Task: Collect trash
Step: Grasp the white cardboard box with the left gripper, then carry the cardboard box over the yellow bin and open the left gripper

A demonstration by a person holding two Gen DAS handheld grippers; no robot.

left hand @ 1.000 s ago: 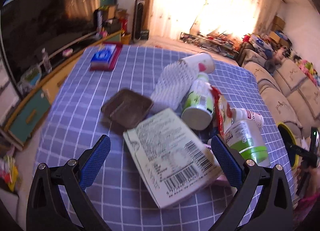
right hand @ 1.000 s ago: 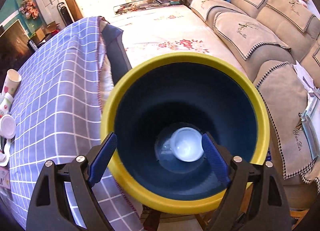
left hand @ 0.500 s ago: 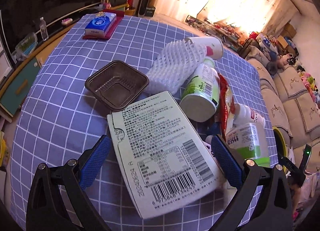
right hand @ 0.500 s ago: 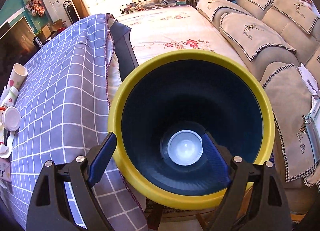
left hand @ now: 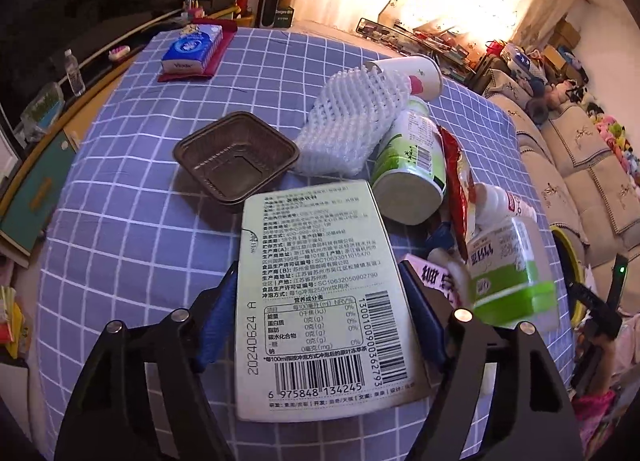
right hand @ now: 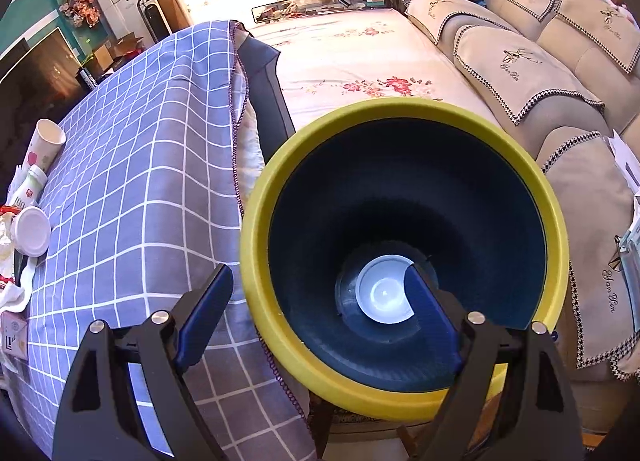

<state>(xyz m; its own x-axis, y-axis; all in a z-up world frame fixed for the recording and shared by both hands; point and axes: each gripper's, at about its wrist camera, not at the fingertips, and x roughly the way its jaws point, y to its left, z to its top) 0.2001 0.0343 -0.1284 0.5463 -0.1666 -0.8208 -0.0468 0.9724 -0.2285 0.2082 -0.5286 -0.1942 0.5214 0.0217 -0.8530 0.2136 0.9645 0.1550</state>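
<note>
A flat pale green box [left hand: 316, 281] with a barcode lies on the checked tablecloth [left hand: 120, 221]. My left gripper [left hand: 320, 317] is closing on it, and its blue pads [left hand: 218, 317] touch the box's two long edges. Behind it lie a brown plastic tray [left hand: 236, 157], a white foam net [left hand: 352, 121], a paper cup [left hand: 416, 77], two green-and-white bottles [left hand: 412, 165] and a red wrapper [left hand: 456, 181]. My right gripper [right hand: 316, 313] hangs open and empty over the near rim of the yellow-rimmed bin [right hand: 256, 221]. A white lid [right hand: 380, 293] lies at the bin's bottom.
A blue tissue pack [left hand: 192, 49] sits on a red mat at the table's far left. The bin stands off the table's edge, and beyond it is a beige sofa [right hand: 520, 61]. A low cabinet [left hand: 40, 189] runs along the table's left side.
The left jaws have come in from wide open onto the box's edges, and the box has turned into line with the gripper. The left gripper has dropped closer. The right gripper has barely moved.
</note>
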